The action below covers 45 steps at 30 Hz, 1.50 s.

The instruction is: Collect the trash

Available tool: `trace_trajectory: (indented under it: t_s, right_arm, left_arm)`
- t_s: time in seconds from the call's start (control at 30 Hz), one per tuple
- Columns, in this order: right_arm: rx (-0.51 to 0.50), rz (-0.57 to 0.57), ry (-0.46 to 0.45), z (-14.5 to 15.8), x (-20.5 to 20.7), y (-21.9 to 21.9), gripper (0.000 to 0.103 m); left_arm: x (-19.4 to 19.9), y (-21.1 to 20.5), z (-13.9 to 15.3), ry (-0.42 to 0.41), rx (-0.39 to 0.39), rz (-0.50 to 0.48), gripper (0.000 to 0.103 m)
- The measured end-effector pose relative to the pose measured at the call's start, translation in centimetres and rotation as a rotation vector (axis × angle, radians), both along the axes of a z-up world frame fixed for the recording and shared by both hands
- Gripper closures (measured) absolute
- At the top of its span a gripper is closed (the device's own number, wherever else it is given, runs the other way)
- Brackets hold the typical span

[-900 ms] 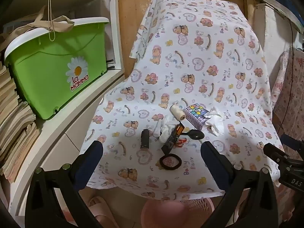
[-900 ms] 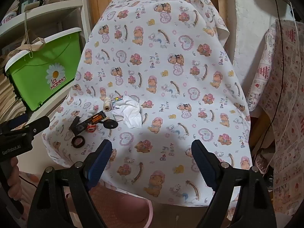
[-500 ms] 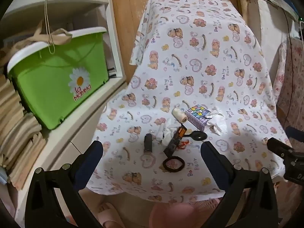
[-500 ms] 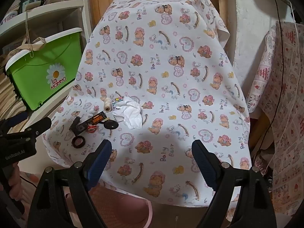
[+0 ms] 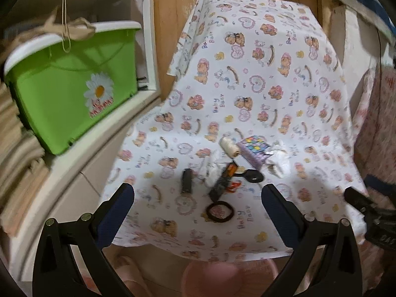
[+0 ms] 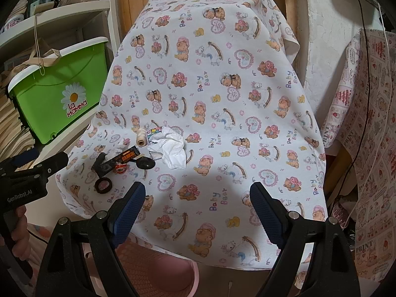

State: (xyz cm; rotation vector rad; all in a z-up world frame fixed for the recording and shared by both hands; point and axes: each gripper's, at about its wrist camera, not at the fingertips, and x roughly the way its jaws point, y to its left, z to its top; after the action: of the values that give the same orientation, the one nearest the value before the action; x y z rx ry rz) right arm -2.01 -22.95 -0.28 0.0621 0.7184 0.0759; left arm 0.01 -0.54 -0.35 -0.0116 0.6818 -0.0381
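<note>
A small heap of things lies on the bear-print tablecloth (image 5: pixel 247 99): a crumpled white tissue (image 6: pixel 173 148), a second white wad (image 5: pixel 210 167), a colourful packet (image 5: pixel 255 146), a thread spool (image 5: pixel 229 146), a black-and-orange wrapper (image 5: pixel 224 178), a dark tube (image 5: pixel 186 182), a black spoon (image 5: pixel 251 175) and a black ring (image 5: pixel 220 212). My left gripper (image 5: pixel 198 217) is open and empty, hovering near the table's front edge before the heap. My right gripper (image 6: pixel 196 210) is open and empty, to the right of the heap.
A pink basket (image 6: pixel 158 272) stands on the floor under the table's front edge. A green lidded tub (image 5: pixel 71 84) sits on a white shelf at the left, beside stacked papers (image 5: pixel 17 153). A patterned cloth (image 6: pixel 366 128) hangs at the right.
The left gripper has pulled back and lifted a little, so the table looks smaller and farther. The right gripper has barely moved. Nothing on the table has shifted.
</note>
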Motion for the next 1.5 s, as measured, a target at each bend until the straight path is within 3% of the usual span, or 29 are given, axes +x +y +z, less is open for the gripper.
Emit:
trace_trajectory:
  t_s: [0.1,0.27,0.8,1.5]
  right_arm:
    - [0.000,0.001,-0.002,0.0,0.0,0.0,0.015]
    - [-0.003,0.003,-0.004,0.1,-0.1,0.0,0.015]
    - [-0.045,0.028,-0.027,0.3,-0.6,0.9,0.015]
    - [-0.012,0.014,-0.008,0.2,-0.3,0.2,0.015]
  left_arm:
    - [-0.2,0.2,0.2,-0.019,-0.032,-0.016,0.004]
    - [-1.0,-1.1,0.6,-0.078,0.048,-0.029,0.003]
    - [-0.7,-0.9,0.5,-0.052,0.005,-0.032,0.001]
    - [-0.3,-0.9,-0.2,-0.026,0.013,-0.022,0.001]
